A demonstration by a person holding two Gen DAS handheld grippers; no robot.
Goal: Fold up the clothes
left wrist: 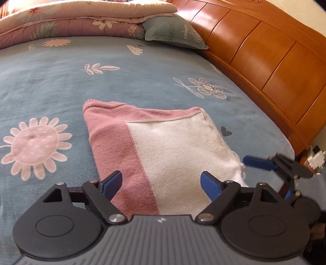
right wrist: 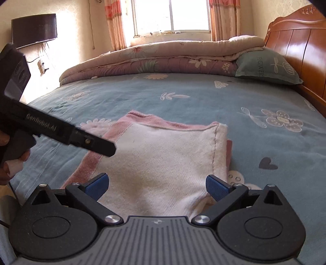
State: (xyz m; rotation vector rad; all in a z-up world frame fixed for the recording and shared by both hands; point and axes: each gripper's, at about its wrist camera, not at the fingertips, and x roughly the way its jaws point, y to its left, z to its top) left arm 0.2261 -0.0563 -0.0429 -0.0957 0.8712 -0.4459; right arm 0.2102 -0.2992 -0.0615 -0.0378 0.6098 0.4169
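A folded garment, pink outside with a white fleecy inside, lies flat on the blue flowered bedsheet. My left gripper hovers over its near edge, open, with the cloth below the blue pads and nothing pinched. At the garment's right corner, one blue finger of the right gripper shows. In the right wrist view the same garment lies ahead of my right gripper, which stands open above its near edge. The left gripper's black body reaches in from the left, held by a hand.
A wooden headboard runs along the right side of the bed. A green pillow and a folded quilt lie at the far end. A window and a wall television are beyond the bed.
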